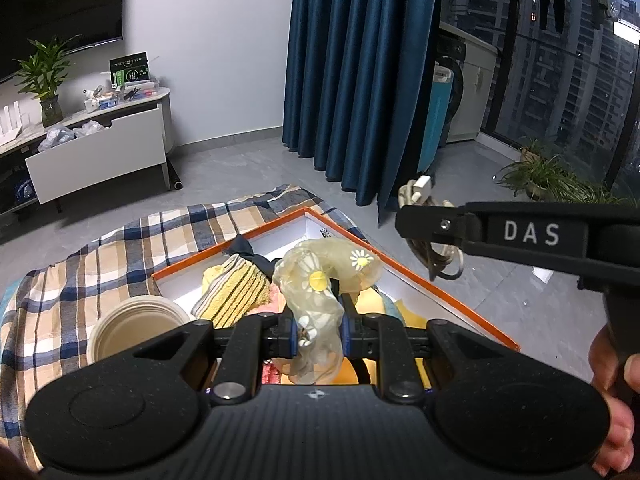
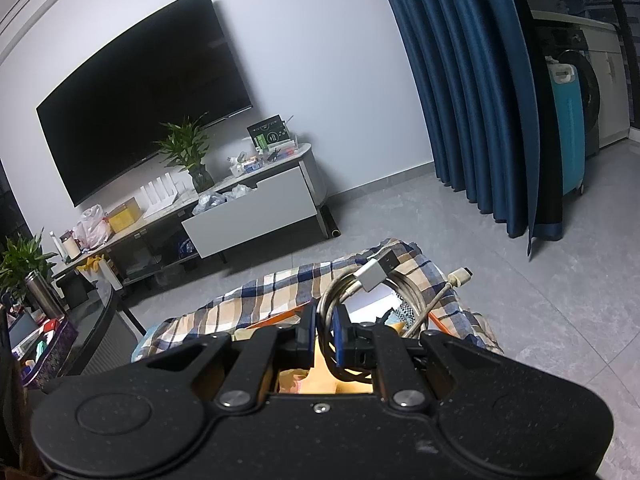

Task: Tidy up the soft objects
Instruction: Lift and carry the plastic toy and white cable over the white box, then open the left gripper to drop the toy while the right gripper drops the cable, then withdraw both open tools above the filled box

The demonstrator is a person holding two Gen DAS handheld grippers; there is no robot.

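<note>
My left gripper point(image 1: 318, 312) is shut on a sheer yellow-green scrunchie with daisies point(image 1: 320, 276) and holds it above an orange-rimmed white box point(image 1: 424, 280). The box holds a yellow striped cloth point(image 1: 236, 292), a dark fabric piece point(image 1: 248, 250) and other soft items. My right gripper point(image 2: 324, 328) is shut on a coiled grey USB cable point(image 2: 372, 276), held above the box's far right side; the cable also shows in the left wrist view point(image 1: 420, 192), with the right gripper point(image 1: 408, 220) above the box.
The box lies on a plaid cloth point(image 1: 100, 256). A stack of paper plates point(image 1: 136, 328) sits left of the box. A TV stand point(image 2: 248, 208) with an open drawer, blue curtains point(image 1: 360, 80) and potted plants point(image 1: 540, 176) stand beyond on the grey floor.
</note>
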